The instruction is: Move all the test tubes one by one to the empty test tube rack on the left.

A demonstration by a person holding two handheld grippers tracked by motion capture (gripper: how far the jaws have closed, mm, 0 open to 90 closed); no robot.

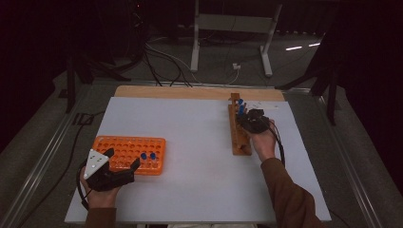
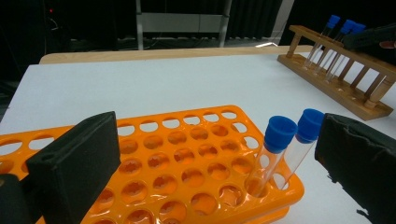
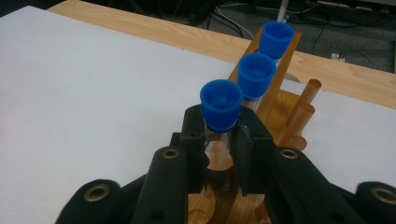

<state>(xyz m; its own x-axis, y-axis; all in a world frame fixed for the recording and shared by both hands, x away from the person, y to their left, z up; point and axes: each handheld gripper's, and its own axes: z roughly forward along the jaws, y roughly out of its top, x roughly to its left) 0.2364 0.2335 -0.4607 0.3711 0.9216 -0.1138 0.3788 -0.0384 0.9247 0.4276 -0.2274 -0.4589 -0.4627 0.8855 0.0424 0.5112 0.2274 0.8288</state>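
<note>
We hold the right gripper (image 3: 218,140) over the wooden rack (image 1: 236,135) at the right side of the white table (image 1: 199,180), the forearm reaching in from the lower right of the high view. Its jaws are clamped on the nearest test tube (image 3: 220,105), just below the blue cap, and the tube stands upright in the rack. Two more blue-capped tubes (image 3: 256,74) stand in line behind it, just beside one another, so the grip has close neighbours on the far side only.

We rest the left gripper (image 1: 111,166) at the near edge of the orange rack (image 1: 128,147) on the left of the table, well apart from the wooden rack. Its jaws stand wide apart with nothing between the pads. In the left gripper view, two capped tubes (image 2: 280,149) lean slightly in holes at the rack's corner, close to one jaw without touching it.

The lower part of the gripped tube is hidden behind the jaws and the rack's top bar. In the high view the gripper body covers the tube, and the floor beyond the table is too dark to read.
</note>
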